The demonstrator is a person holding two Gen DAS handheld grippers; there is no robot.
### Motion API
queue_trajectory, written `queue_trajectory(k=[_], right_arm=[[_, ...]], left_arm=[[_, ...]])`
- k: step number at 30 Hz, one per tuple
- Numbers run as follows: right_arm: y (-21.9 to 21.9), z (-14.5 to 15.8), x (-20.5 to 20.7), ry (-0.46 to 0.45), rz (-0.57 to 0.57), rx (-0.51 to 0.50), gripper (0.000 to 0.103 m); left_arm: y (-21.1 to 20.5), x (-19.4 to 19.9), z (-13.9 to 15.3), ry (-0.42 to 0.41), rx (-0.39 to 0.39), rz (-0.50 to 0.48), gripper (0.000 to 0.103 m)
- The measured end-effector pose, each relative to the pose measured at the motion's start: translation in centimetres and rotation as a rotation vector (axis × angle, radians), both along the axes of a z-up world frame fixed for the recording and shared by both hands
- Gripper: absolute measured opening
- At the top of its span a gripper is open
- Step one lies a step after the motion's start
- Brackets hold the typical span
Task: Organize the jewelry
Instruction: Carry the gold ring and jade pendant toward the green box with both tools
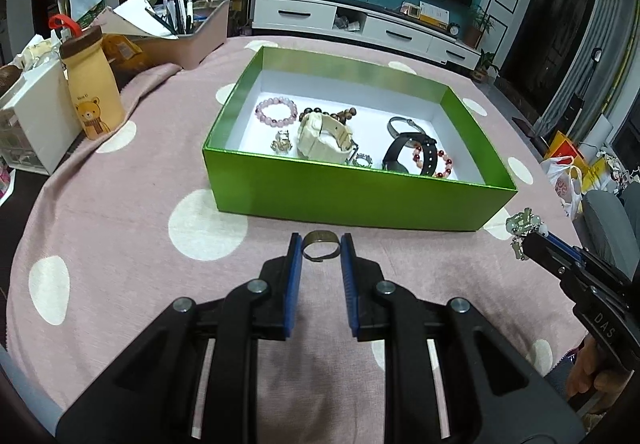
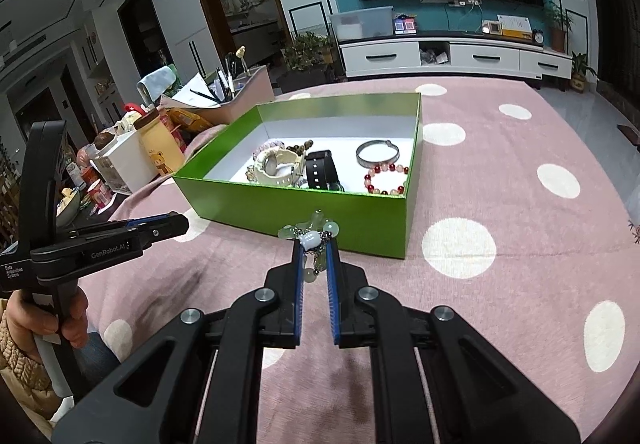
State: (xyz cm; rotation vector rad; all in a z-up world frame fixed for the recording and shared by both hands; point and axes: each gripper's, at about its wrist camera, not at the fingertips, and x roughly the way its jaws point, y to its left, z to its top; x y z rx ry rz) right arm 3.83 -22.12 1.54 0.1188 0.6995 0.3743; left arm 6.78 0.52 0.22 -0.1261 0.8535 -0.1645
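Left claw: (image 1: 321,250) we are gripping a bronze ring (image 1: 320,244) between the blue pads, clenched on it just above the desk (image 1: 120,212).
Right claw: (image 2: 314,244) we are pinching a pale green jade charm (image 2: 316,234) at the tips, its beads dangling down between the pads.
Box: the green box (image 1: 344,196) is lying straight ahead of both claws, its long side facing us, its near wall standing between each claw and the white floor inside.
Key relation: both pieces are sitting lower than the box's near wall, so we judge each claw is needing to clear that wall before releasing.
Nearer claw: we are seeing both close to the near wall, the right claw by its right corner; which is nearer we cannot tell.
Inside the box: a cream watch (image 1: 324,138), a pink bracelet (image 1: 276,110), a black watch (image 1: 404,154) and a red bracelet (image 2: 386,178) are crowding the middle and right; the left end is looking freer.
Desk's left edge: a bear bottle (image 1: 92,84) and a pen holder (image 1: 196,40) are standing well apart from our path.
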Motion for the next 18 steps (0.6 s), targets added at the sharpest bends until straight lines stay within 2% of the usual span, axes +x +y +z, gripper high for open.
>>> queue_trajectory(k=[18], right_arm=[[0.1, 2.5, 1.1, -0.065, -0.006, -0.009, 0.01]], left_arm=[[-0.6, 0.8, 3.0, -0.065, 0.021, -0.025, 0.019]])
